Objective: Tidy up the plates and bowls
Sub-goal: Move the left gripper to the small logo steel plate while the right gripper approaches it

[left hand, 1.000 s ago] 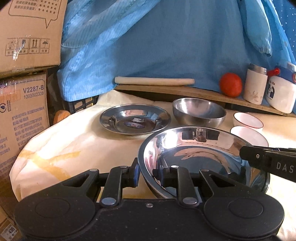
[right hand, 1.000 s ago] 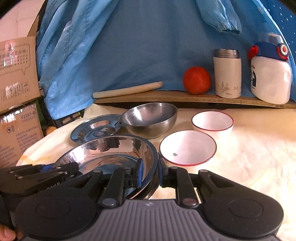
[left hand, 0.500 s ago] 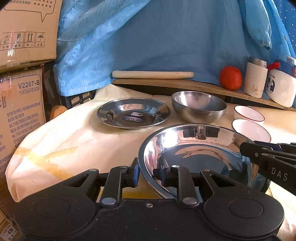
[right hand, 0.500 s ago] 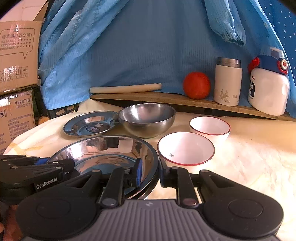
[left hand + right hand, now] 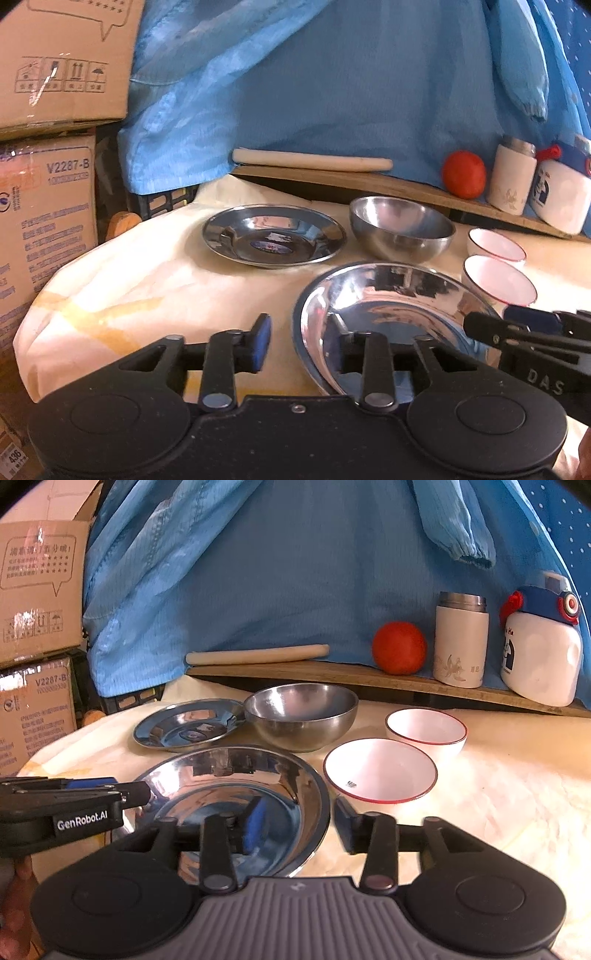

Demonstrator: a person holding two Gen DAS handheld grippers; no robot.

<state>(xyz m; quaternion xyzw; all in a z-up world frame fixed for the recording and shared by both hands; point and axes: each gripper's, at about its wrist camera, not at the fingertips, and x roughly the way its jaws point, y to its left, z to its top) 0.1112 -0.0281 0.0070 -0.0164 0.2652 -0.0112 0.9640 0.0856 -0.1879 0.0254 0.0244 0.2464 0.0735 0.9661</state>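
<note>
A large shiny steel plate (image 5: 391, 306) (image 5: 229, 775) lies on the cream cloth right in front of both grippers. My left gripper (image 5: 301, 347) is open and straddles its left rim. My right gripper (image 5: 299, 821) is open and straddles its right rim. A smaller steel plate (image 5: 273, 240) (image 5: 188, 729) lies further back on the left. A steel bowl (image 5: 400, 227) (image 5: 301, 714) stands beside it. Two white red-rimmed bowls (image 5: 380, 770) (image 5: 424, 729) stand on the right.
A wooden board (image 5: 332, 674) at the back carries a rolling pin (image 5: 258, 653), a red tomato (image 5: 399, 648), a white flask (image 5: 460, 640) and a white-and-blue bottle (image 5: 541, 646). Blue cloth hangs behind. Cardboard boxes (image 5: 44, 206) stand past the table's left edge.
Both grippers opened and let go of the large steel plate's rims. The plate now rests on the cloth.
</note>
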